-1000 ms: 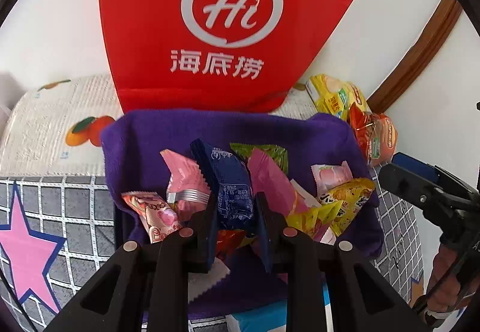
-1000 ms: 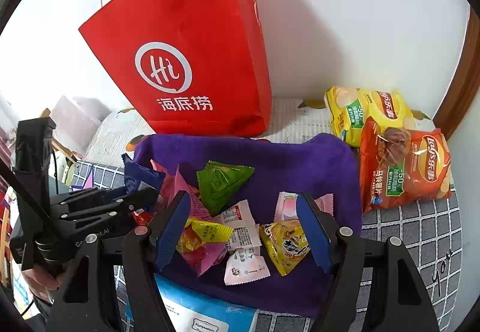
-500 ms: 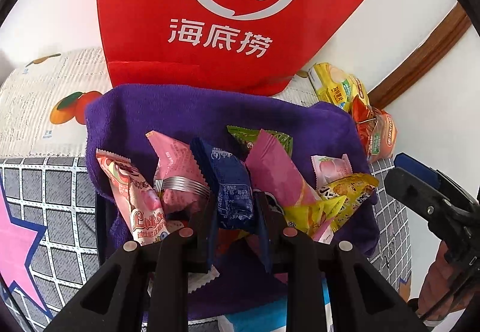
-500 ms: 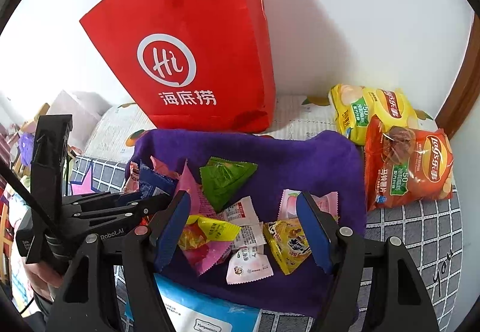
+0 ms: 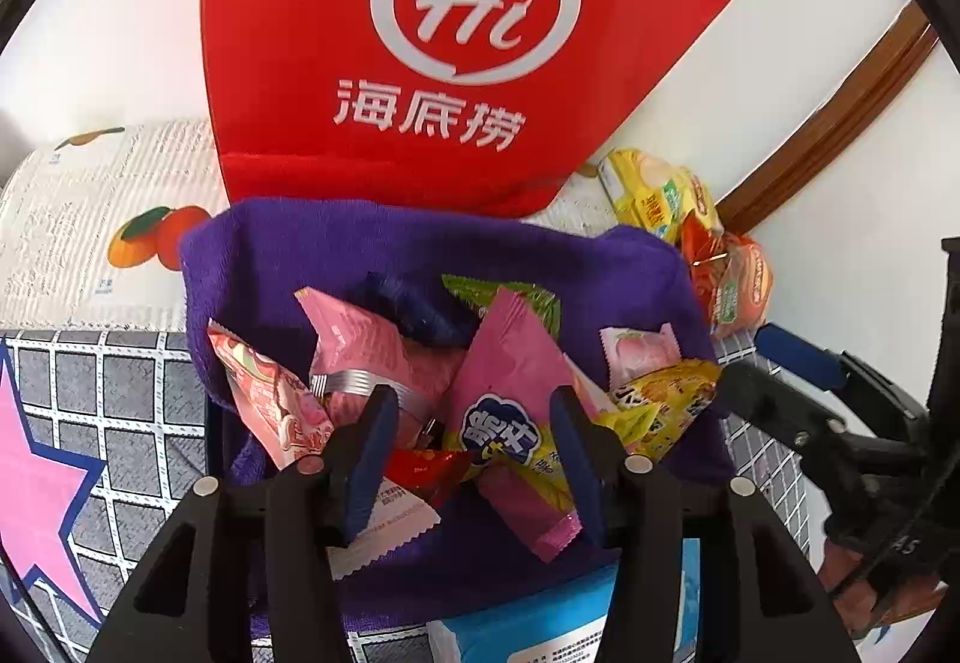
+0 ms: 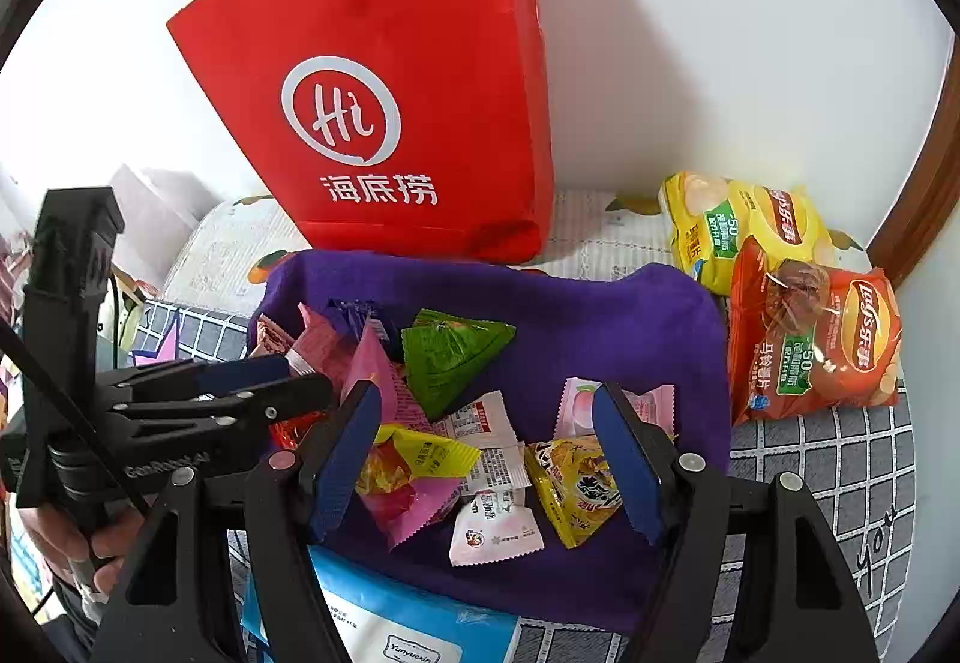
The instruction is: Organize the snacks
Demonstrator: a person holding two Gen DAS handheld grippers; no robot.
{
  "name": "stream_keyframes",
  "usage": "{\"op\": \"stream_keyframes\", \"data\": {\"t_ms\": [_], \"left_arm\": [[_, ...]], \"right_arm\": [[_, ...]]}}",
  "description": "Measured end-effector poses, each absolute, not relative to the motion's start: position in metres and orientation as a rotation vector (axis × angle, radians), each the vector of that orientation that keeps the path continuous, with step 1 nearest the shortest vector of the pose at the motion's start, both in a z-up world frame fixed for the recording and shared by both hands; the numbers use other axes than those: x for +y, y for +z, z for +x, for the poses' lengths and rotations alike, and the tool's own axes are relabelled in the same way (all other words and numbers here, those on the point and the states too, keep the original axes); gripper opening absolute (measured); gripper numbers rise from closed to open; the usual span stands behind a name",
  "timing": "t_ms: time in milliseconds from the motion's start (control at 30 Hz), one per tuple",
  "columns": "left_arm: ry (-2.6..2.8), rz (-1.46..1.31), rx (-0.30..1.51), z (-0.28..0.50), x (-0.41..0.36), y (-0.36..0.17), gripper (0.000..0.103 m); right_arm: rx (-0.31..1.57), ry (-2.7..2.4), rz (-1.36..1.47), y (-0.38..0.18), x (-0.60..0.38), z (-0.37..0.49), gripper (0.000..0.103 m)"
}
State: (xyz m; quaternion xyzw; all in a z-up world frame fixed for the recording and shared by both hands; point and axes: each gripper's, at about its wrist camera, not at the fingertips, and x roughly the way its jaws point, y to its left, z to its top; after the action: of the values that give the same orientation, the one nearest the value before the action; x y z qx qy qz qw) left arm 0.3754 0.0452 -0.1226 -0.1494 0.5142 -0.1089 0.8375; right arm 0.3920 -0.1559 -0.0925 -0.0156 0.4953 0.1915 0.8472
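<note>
The red bag (image 6: 384, 123) is standing beyond both sets of jaws, its top cut off. The purple cloth (image 6: 588, 315) is lying beneath them, carrying the snack packets (image 5: 504, 381). The left gripper (image 5: 471, 450) and right gripper (image 6: 486, 459) are hovering released, holding nothing; the blue packet (image 5: 414, 306) is lying half hidden beyond the left jaws.

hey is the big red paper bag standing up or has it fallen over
Upright. The red paper bag stands on its base behind the purple cloth, string handles rising at the top.
</note>
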Motion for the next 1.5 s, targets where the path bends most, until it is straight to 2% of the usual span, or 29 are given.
{"op": "stream_keyframes", "data": {"t_ms": [333,567,1000,1067,1100,1167,1200,1333,1400,1500], "left_arm": [[-0.136,-0.199,1.057,0.364,0.042,-0.101,0.054],[-0.116,-0.146,0.996,0.347,0.037,-0.076,0.056],[-0.204,-0.066,0.915,0.297,-0.015,-0.036,0.057],[-0.236,-0.072,0.9,0.277,-0.017,-0.028,0.057],[-0.239,-0.071,0.883,0.265,-0.017,-0.024,0.059],[-0.234,-0.072,0.855,0.246,-0.015,-0.018,0.068],[-0.234,-0.07,0.839,0.234,-0.015,-0.015,0.072],[-0.203,-0.041,0.819,0.191,-0.01,-0.01,0.076],[-0.182,-0.032,0.811,0.172,-0.006,-0.009,0.083],[-0.145,-0.024,0.797,0.144,-0.001,-0.008,0.084]], "right_arm": [[0.942,0.329,-0.093,-0.068,-0.15,0.379,0.072],[0.956,0.285,0.048,-0.051,-0.172,0.358,0.072],[1.012,0.098,0.073,-0.03,-0.209,0.245,0.072],[0.979,0.066,0.066,-0.022,-0.213,0.224,0.083],[0.953,0.064,0.063,-0.019,-0.213,0.213,0.09],[0.918,0.069,0.053,-0.013,-0.211,0.192,0.094],[0.917,0.071,0.052,-0.011,-0.21,0.183,0.095],[0.913,0.077,0.042,-0.007,-0.201,0.146,0.095],[0.892,0.079,0.028,-0.003,-0.197,0.128,0.095],[0.858,0.096,0.021,0.003,-0.19,0.105,0.095]]}}
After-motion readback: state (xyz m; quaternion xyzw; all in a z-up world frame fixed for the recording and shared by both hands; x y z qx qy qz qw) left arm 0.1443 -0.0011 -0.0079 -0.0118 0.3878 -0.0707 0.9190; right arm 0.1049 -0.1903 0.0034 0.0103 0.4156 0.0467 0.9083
